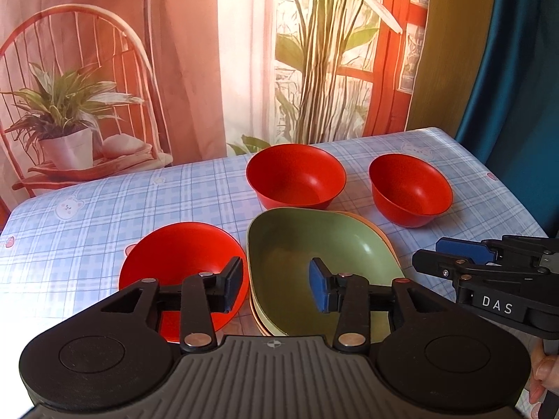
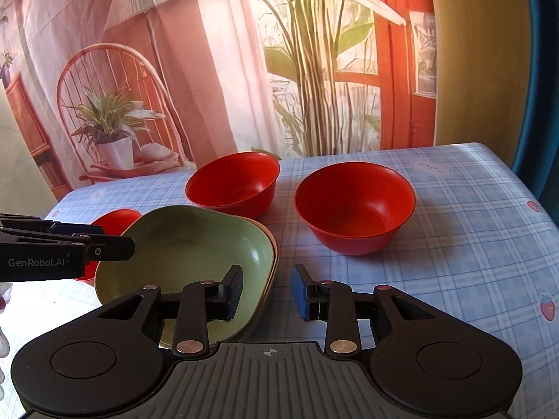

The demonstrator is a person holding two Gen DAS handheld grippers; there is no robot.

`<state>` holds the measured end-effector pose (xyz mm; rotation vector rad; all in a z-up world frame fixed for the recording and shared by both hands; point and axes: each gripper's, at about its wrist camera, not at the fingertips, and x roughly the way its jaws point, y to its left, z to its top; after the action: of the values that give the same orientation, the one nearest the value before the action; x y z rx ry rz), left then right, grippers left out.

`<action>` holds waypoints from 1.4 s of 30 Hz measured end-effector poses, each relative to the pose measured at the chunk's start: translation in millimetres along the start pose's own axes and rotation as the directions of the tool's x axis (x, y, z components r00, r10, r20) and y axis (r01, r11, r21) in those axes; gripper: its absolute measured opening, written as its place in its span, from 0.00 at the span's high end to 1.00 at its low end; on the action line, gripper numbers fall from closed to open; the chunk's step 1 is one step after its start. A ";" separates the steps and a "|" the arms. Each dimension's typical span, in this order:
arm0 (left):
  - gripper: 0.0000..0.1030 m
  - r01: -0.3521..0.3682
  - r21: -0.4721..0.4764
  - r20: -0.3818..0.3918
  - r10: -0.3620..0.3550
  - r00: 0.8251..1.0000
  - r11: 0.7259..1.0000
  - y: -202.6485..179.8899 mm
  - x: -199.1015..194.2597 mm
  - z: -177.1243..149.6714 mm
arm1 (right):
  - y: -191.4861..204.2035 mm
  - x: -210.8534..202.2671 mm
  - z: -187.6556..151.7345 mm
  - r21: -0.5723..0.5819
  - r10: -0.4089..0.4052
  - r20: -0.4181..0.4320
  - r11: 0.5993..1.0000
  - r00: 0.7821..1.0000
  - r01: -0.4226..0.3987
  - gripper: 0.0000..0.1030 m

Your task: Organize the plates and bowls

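Observation:
A green squarish plate lies on top of a peach-coloured plate whose rim shows beneath it. Three red bowls stand upright around the stack: one to its left, one behind it, and one at the right. My left gripper is open and straddles the stack's left rim, its left finger over the left bowl. My right gripper is open astride the stack's right rim. No pad presses on the plates.
The table wears a blue checked cloth. Its right edge runs beside a blue curtain. A printed backdrop of a chair and plants hangs behind the far edge. A person's hand holds the right gripper's handle.

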<state>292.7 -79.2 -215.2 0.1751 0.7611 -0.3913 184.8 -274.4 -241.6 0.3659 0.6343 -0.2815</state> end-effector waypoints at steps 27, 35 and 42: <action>0.57 0.019 -0.055 0.004 -0.019 1.000 0.998 -15.6 -14.5 -0.2 | -35.3 -35.7 4.1 -0.032 -0.052 0.041 0.998 0.998 0.054 0.71; 0.57 0.043 -0.064 -0.017 -0.044 0.999 0.997 -25.7 2.3 7.0 | -56.7 -23.7 8.1 -0.032 -0.065 0.035 0.997 0.997 0.066 0.71; 0.57 0.072 -0.060 -0.028 -0.074 0.997 0.996 -38.2 24.3 20.4 | -83.7 -8.8 14.3 -0.005 -0.081 0.042 0.997 0.996 0.082 0.70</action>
<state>306.1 -126.9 -218.2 0.0984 0.8097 -0.4357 155.1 -354.3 -245.9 0.3271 0.6094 -0.3640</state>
